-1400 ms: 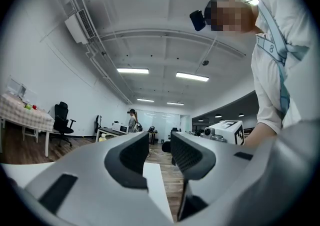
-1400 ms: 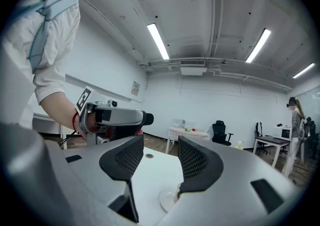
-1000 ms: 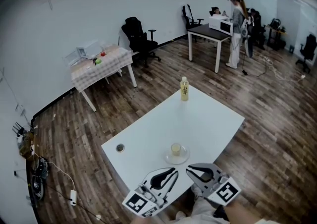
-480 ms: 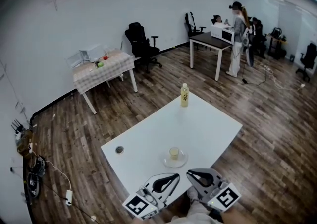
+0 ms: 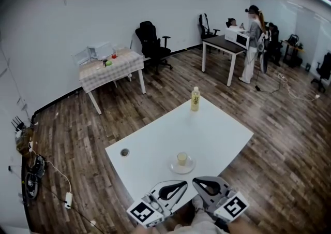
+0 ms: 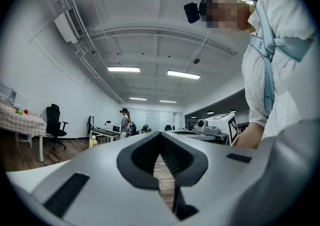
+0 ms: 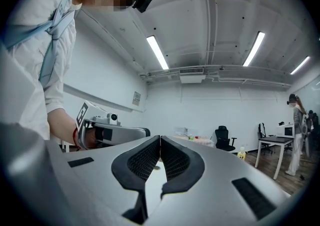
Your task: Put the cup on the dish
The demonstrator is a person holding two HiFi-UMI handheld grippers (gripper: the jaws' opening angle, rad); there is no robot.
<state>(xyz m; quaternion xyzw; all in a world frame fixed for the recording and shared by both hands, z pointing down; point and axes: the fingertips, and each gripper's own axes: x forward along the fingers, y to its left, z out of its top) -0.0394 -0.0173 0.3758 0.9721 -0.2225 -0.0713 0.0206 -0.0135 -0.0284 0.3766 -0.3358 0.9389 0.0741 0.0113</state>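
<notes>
Cup [image 5: 182, 158] stands on the dish [image 5: 184, 166], near the white table's [image 5: 217, 134] front edge. Left gripper [image 5: 184, 182] is clenched, empty. Right gripper [image 5: 196, 180] has just been closing, now clenched, nothing between its jaws. Both sit short of the dish.

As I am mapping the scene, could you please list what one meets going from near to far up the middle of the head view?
The left gripper and right gripper side by side, both shut and empty, the right's jaws just closed → dish with the cup on it → bottle at the far corner of the table.
</notes>
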